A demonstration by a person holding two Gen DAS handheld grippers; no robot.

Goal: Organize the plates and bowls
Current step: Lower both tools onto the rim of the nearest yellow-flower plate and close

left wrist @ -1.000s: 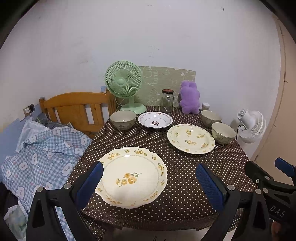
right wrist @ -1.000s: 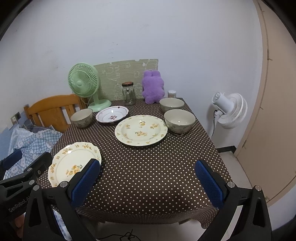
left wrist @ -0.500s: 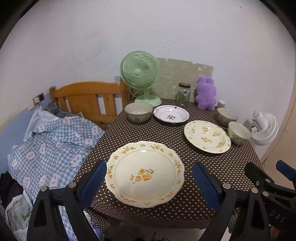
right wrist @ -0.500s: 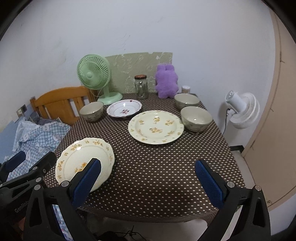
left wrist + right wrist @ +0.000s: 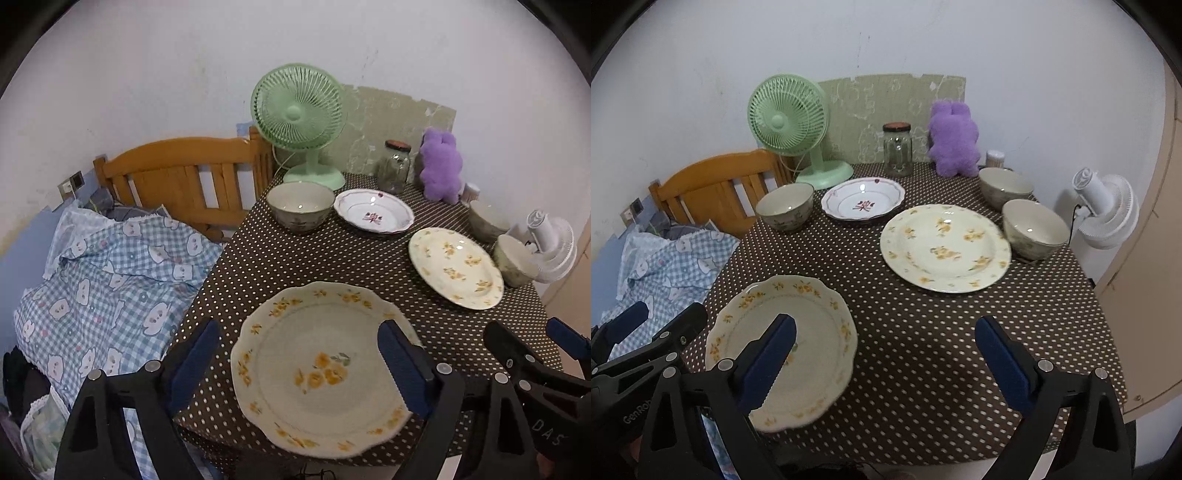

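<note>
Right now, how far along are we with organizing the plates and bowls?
Nothing looks stacked yet. The left gripper hangs open over the near scalloped plate, gripping nothing; the right gripper is open too. Left to gather: the round yellow-flower plate, the pink-flower dish and three bowls.

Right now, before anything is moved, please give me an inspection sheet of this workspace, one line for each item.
Surface: table under a brown polka-dot cloth.
Job's things: scalloped plate at the near left edge; round flowered plate in the middle; white dish with a red flower; left bowl; two right bowls, close together.
Clutter: green fan, glass jar, purple plush, small white container, all along the wall.
Grippers: left claw open, over the scalloped plate; right claw open, holding nothing.
Cables: black cord at the white fan.
Surroundings: wooden headboard, checked bedding, beige door.
</note>
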